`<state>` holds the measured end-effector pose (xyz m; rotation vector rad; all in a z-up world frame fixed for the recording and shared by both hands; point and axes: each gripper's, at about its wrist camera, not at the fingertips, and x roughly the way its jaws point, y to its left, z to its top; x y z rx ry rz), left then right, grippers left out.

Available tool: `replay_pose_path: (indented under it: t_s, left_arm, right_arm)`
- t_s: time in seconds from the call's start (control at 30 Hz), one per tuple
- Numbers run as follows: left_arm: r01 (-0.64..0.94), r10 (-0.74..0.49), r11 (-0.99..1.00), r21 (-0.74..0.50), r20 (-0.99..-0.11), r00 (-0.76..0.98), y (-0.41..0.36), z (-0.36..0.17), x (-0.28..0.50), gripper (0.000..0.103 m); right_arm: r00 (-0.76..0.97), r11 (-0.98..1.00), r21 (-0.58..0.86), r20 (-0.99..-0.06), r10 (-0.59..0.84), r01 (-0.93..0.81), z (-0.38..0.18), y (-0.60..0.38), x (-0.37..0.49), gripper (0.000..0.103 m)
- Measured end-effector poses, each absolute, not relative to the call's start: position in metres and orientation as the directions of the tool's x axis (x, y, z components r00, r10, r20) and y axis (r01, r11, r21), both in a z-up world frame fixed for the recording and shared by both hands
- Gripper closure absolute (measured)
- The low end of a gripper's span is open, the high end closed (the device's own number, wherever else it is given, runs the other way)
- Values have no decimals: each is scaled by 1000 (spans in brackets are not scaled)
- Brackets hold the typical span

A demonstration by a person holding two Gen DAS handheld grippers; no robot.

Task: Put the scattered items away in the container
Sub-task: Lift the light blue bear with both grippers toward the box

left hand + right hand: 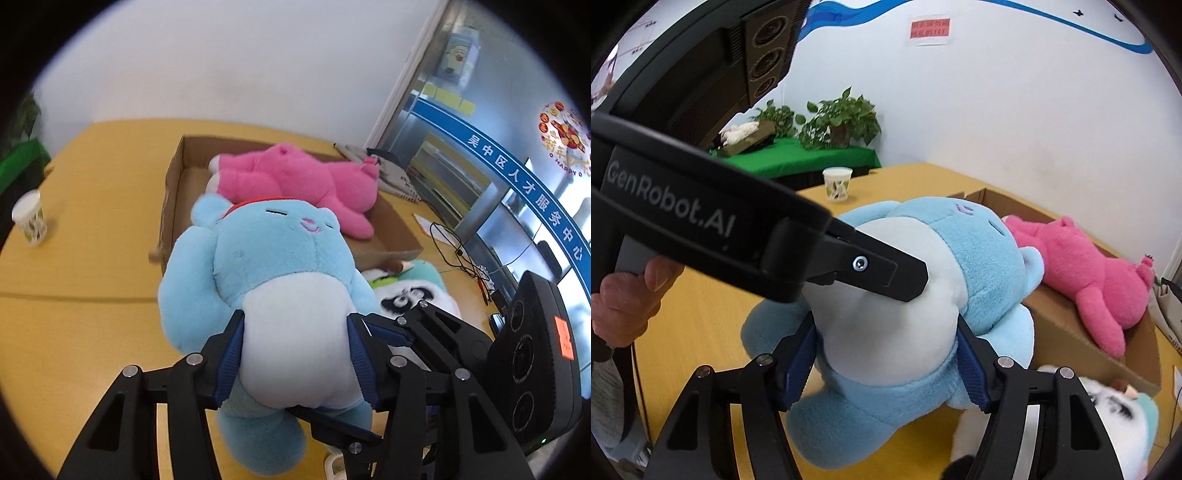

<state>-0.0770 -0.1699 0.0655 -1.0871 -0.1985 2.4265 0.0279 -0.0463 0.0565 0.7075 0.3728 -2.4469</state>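
A light blue plush [266, 258] with a white belly is held above the yellow table by both grippers. My left gripper [295, 354] is shut on its belly from both sides. My right gripper [886, 358] is shut on the same plush [982, 266], lower on the body. The left gripper's finger [879, 269] crosses the right wrist view. Beyond the plush is the open cardboard box [173, 192], also in the right wrist view [1067, 321]. A pink plush [295, 181] lies inside it [1097, 273].
A white and teal plush [417, 295] lies on the table beside the box, also seen at bottom right [1115, 417]. A paper cup [29, 218] stands far left [837, 183]. Cables [458, 254] and grey cloth [391, 173] lie to the right. Plants on a green cloth [834, 125] stand behind.
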Motion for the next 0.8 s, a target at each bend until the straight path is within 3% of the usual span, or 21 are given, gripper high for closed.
replay_pose_path:
  t_s: [0.43, 0.6, 0.8]
  left_arm:
    - [-498, 487, -851, -168, -610, -625, -134, 152, -151, 52]
    - [-507, 488, -846, -165, -621, -613, -126, 152, -198, 52]
    - [-483, 489, -848, -216, -668, -561, -139, 114, -249, 52]
  right_arm:
    - [-789, -848, -119, -452, -416, 516, 152, -14, -49, 29]
    - [-790, -862, -98, -462, -403, 497, 161, -3, -94, 29]
    - [-755, -861, -66, -519, -402, 504, 145, -18, -122, 29]
